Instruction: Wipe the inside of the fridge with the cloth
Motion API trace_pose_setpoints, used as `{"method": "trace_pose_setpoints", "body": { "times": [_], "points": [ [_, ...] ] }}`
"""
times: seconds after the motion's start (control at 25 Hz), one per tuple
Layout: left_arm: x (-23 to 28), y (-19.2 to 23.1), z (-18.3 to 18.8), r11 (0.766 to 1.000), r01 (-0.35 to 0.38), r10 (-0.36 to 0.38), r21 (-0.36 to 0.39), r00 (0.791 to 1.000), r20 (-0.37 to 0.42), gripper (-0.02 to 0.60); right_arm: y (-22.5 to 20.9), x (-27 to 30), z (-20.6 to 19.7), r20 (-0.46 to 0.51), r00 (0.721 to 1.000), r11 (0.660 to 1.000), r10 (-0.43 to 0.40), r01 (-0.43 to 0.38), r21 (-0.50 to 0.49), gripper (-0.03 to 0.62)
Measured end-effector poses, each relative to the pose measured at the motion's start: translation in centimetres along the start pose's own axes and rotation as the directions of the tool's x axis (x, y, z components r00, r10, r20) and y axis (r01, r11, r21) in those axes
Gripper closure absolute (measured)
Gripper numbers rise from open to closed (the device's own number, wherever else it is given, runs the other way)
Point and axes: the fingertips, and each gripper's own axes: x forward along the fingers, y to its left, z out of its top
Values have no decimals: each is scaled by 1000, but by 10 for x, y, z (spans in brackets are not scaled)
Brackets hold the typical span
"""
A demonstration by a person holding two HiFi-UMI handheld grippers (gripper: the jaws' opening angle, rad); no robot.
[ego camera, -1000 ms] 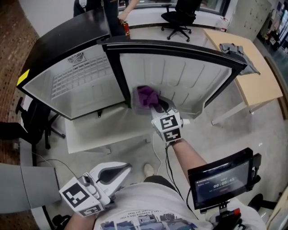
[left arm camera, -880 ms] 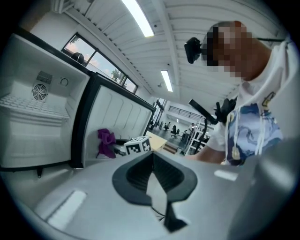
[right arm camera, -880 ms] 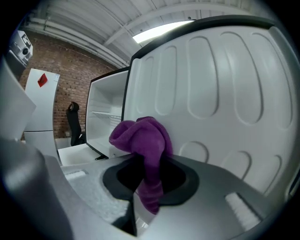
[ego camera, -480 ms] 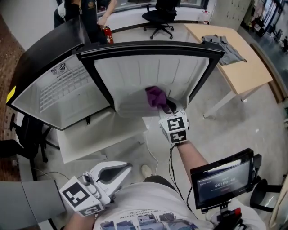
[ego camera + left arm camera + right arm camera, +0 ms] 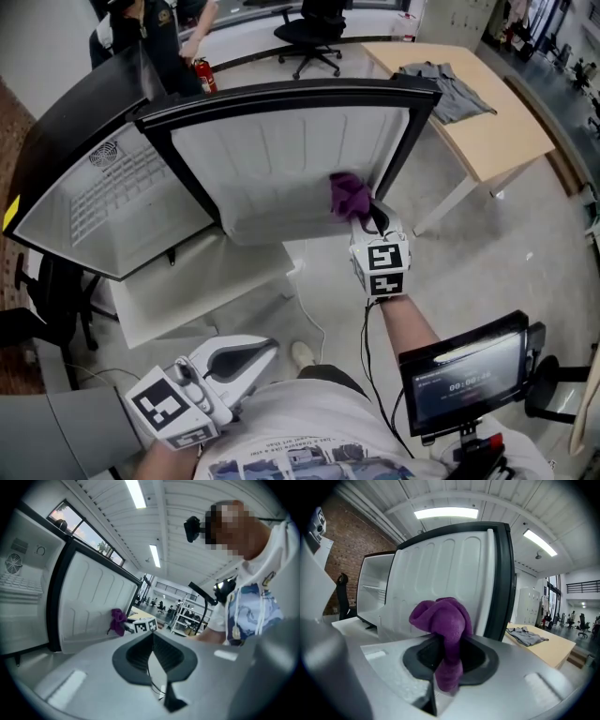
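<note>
A fridge stands with its white inside [image 5: 103, 197] at the left and its open door [image 5: 281, 159] in the middle. My right gripper [image 5: 370, 217] is shut on a purple cloth [image 5: 350, 195], which touches the door's white ribbed inner panel low down, near its black right edge. In the right gripper view the cloth [image 5: 443, 620] bulges out of the shut jaws of the right gripper [image 5: 446, 641], with the door panel [image 5: 440, 573] just behind. My left gripper [image 5: 270, 349] hangs low by my body, shut and holding nothing. Its own view shows the left gripper [image 5: 152, 637] shut, and beyond it the cloth [image 5: 117, 619].
A wooden table [image 5: 497, 131] with a grey garment [image 5: 445, 80] stands right of the door. A person [image 5: 155, 37] with a red fire extinguisher [image 5: 202, 75] and an office chair [image 5: 314, 23] are behind the fridge. A tablet [image 5: 464, 375] hangs at lower right. A black chair [image 5: 37, 300] is at the left.
My right gripper has slid the purple cloth to the right along the door's inner panel, from near its left side to near its right edge. The left gripper has stayed put.
</note>
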Motion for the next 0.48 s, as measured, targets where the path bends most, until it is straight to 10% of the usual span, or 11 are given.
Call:
{"method": "trace_pose_setpoints", "body": {
  "times": [0.28,0.48],
  "points": [
    [-7,1,-1,1000,-16,16,-6,1000,8,574,2,-13,13,52,998,999,-20,18,29,517],
    [-12,-1,-1,999,-34,34,-11,999,16,574,61,-9,37,111,982,987,153,-156,23,517]
  ]
}}
